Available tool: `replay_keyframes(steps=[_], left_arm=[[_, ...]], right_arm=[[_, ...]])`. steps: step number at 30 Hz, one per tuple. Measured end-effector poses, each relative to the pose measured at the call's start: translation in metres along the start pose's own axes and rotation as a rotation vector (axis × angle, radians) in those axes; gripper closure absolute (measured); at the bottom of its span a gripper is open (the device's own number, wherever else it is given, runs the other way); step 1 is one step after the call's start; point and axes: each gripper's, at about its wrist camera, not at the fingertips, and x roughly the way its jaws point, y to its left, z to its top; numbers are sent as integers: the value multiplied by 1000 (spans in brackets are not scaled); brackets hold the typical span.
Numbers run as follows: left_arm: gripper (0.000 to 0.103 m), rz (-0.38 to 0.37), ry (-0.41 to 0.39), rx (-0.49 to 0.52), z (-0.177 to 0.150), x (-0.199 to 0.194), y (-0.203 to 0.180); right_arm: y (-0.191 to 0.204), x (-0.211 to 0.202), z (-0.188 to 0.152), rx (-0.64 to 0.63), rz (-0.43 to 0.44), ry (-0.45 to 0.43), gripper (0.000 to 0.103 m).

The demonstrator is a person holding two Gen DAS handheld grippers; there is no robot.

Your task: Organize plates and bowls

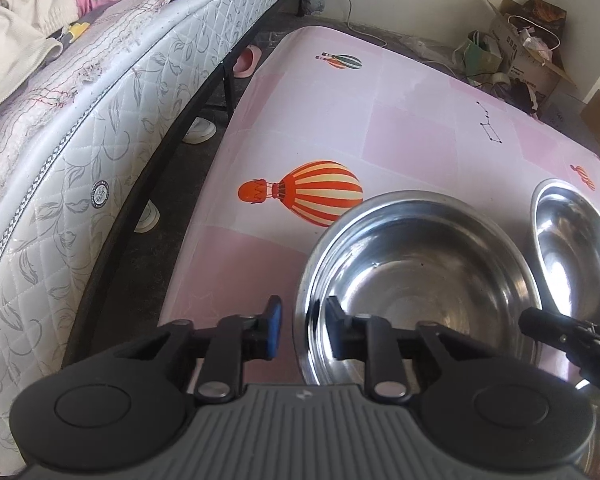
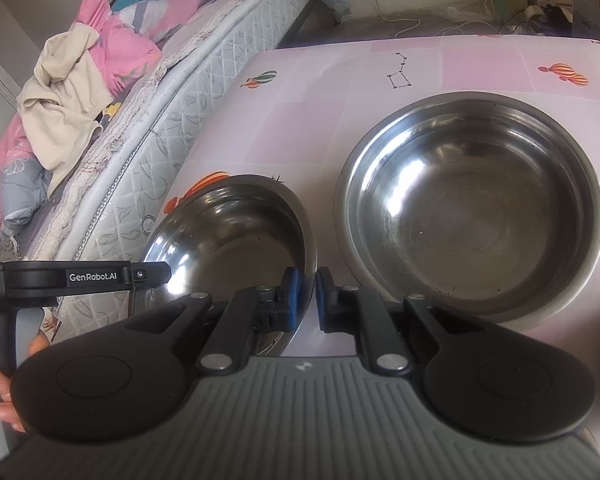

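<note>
- Nearest in the right wrist view, the right gripper (image 2: pixel 308 300) has its jaws clamped on the right-hand rim of the smaller steel bowl (image 2: pixel 228 236), one blue pad inside the rim and one outside.
- That bowl sits tilted, its far side raised, above the pink desk (image 2: pixel 300 120).
- In the left wrist view the left gripper (image 1: pixel 304 328) straddles the near-left rim of the same bowl (image 1: pixel 416 276); its jaws stand apart, with a gap showing between the rim and the blue pad on the outside.
- The left gripper's body (image 2: pixel 84 276) shows at the left edge of the right wrist view, at the bowl's left side.
- Just beside the smaller bowl, to its right and apart from it, the larger steel bowl (image 2: pixel 472 208) rests upright on the desk.
- Farther on, the desk top bears a striped balloon print (image 1: pixel 312 194).
- A mattress (image 1: pixel 112 120) runs along the desk's left side.
</note>
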Motion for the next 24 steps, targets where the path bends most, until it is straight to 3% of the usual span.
replay_keyframes(steps=[8,24], left_arm=[[87,48,-49,55,-7,-11,-12],[86,41,-80,70,-14,-32,-13]], right_arm=[[5,-2,0,-41,-34,-11,94],[16,-25,1,-79,-37,-50,93]])
